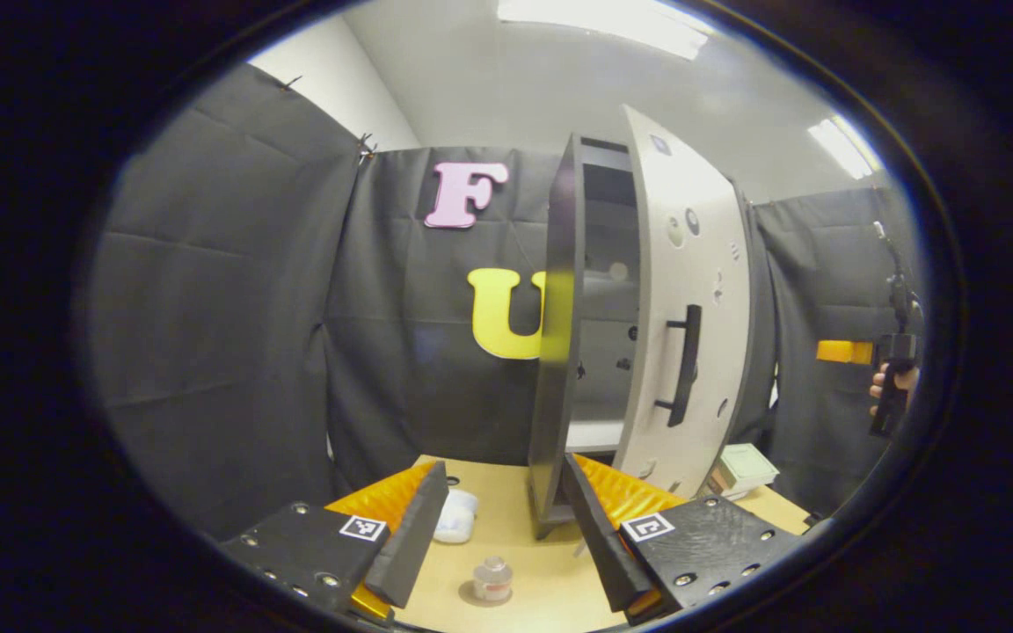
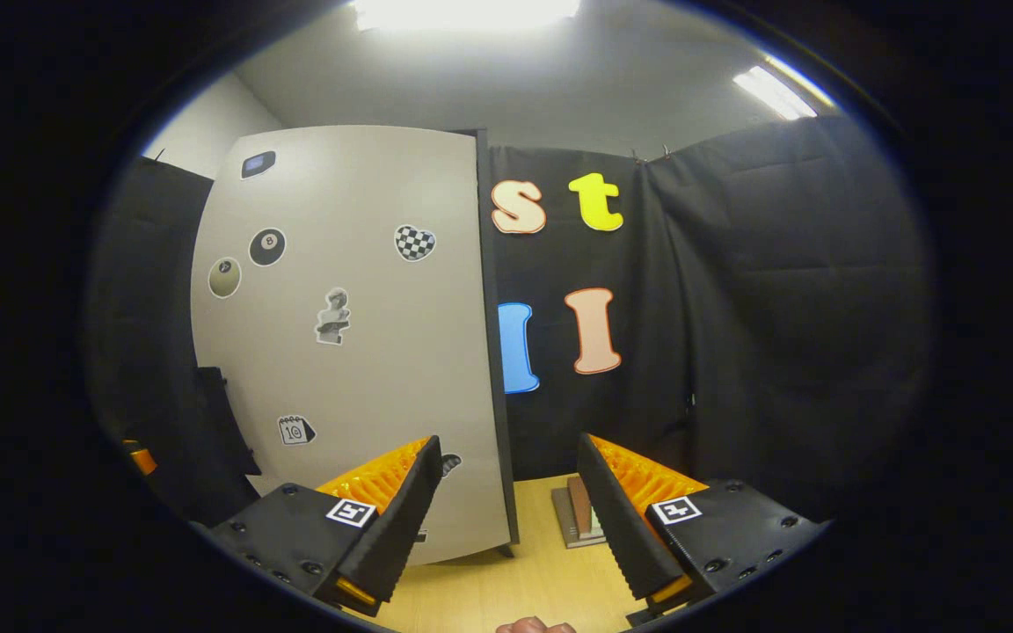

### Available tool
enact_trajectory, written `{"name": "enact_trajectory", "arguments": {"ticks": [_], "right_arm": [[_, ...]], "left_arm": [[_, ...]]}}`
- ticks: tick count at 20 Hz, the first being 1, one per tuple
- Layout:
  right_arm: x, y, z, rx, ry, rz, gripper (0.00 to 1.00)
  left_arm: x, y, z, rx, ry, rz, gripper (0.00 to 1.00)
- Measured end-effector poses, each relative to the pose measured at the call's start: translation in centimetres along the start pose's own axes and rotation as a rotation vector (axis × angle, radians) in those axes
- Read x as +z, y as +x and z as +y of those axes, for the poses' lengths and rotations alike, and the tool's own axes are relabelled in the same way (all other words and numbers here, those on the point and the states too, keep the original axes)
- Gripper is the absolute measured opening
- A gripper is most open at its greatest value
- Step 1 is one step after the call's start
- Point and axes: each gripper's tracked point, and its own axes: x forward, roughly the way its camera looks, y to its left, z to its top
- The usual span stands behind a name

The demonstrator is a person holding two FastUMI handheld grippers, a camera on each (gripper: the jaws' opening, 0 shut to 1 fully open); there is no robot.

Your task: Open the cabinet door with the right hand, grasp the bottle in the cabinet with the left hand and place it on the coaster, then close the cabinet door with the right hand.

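In the left gripper view, the left tongs (image 1: 493, 536) hang released, nothing between them. Just beyond, at 6 o'clock, the bottle (image 1: 492, 578) stands on the coaster (image 1: 475, 596) on the surface (image 1: 506, 492). At 1 o'clock the cabinet door (image 1: 687, 308) stands ajar. The right tongs (image 2: 506, 519) are released too, facing the door's stickered front. Judged so: placing done, closing left.
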Motion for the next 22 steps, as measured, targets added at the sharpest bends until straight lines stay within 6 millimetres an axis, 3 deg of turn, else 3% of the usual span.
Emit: {"name": "enact_trajectory", "arguments": {"ticks": [5, 6, 9, 11, 13, 18, 22], "right_arm": [[-0.5, -2.6, -1.1, -0.054, -0.057, 0.008, 0.98], [-0.6, -2.9, -1.0, -0.05, -0.054, 0.009, 0.93], [-1.4, -3.2, -1.6, -0.051, -0.04, 0.022, 0.98], [-1.6, -2.9, -1.9, -0.048, -0.034, 0.035, 0.98], [-0.3, -2.0, -2.2, -0.03, -0.019, 0.018, 0.98], [2.0, -0.7, -3.4, 0.044, 0.057, -0.039, 0.98], [1.4, -0.4, -5.3, 0.084, 0.065, -0.053, 0.98]], "left_arm": [[0.0, -1.2, -2.0, -0.061, -0.04, -0.007, 0.82], [0.2, -1.2, -2.4, -0.066, -0.045, -0.015, 0.82], [1.0, -1.4, -3.3, -0.067, -0.033, -0.029, 0.83], [2.0, -1.1, -3.7, -0.063, 0.007, -0.044, 0.81], [3.1, -0.7, -4.5, -0.062, 0.057, -0.054, 0.81], [5.3, -0.3, -8.2, -0.073, 0.071, -0.1, 0.8], [4.7, 0.3, -10.9, -0.065, 0.027, -0.078, 0.8]]}}
